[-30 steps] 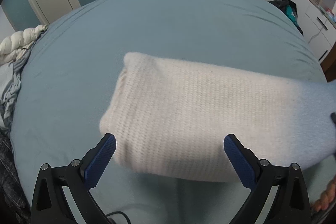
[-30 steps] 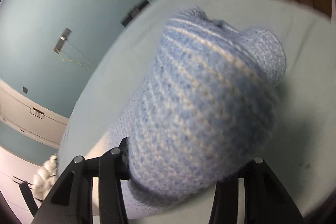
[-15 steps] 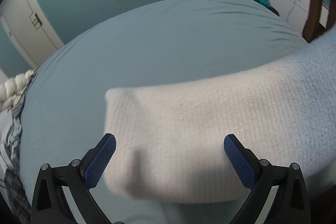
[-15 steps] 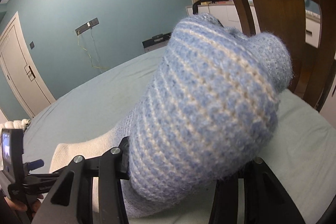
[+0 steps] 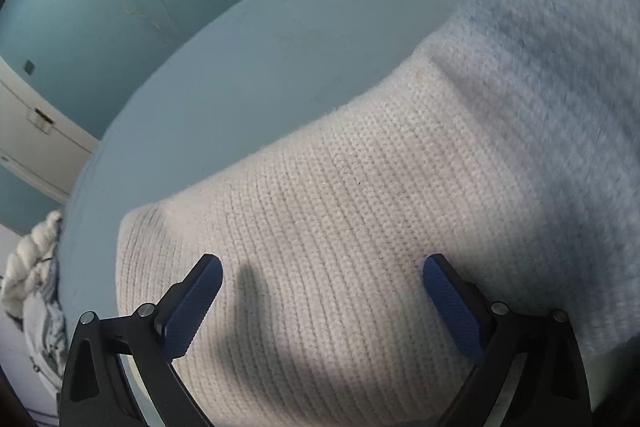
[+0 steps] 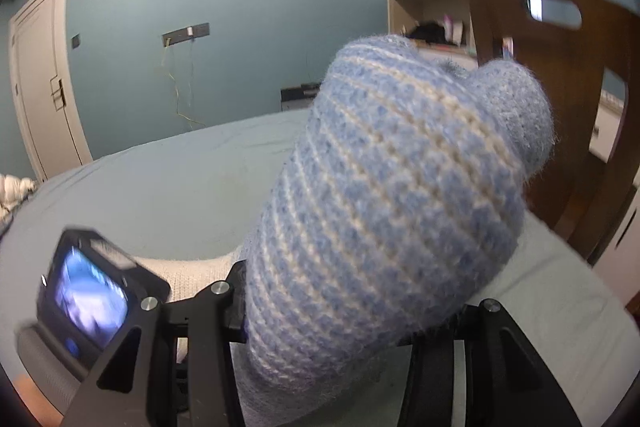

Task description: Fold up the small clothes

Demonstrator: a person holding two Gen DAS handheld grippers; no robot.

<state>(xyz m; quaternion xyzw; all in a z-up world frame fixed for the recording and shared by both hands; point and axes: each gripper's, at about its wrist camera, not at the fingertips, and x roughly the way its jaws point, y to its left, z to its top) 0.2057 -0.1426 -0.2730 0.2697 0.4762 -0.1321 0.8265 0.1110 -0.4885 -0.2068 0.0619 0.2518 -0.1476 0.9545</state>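
A knitted garment lies on the light blue bed point(image 5: 248, 75). Its cream-white part point(image 5: 340, 227) fills the lower left wrist view and its blue end point(image 5: 560, 47) rises to the upper right. My left gripper point(image 5: 322, 291) is open, its blue-padded fingers point(image 5: 192, 307) spread over the cream part without closing on it. My right gripper point(image 6: 344, 311) is shut on the blue-and-white striped end point(image 6: 392, 207), which bulges up between its jaws above the bed point(image 6: 160, 195). The cream part point(image 6: 180, 271) shows low at left there.
A wooden chair point(image 6: 560, 87) stands close on the right. The left gripper's body with a lit screen point(image 6: 88, 299) is at lower left of the right wrist view. Rumpled white bedding point(image 5: 36, 287) lies at the bed's left edge. Teal wall, door point(image 6: 44, 87) and cabinets behind.
My right gripper has lifted the striped blue end higher and tilted level. My left gripper has moved forward over the cream part, which now fills more of its view.
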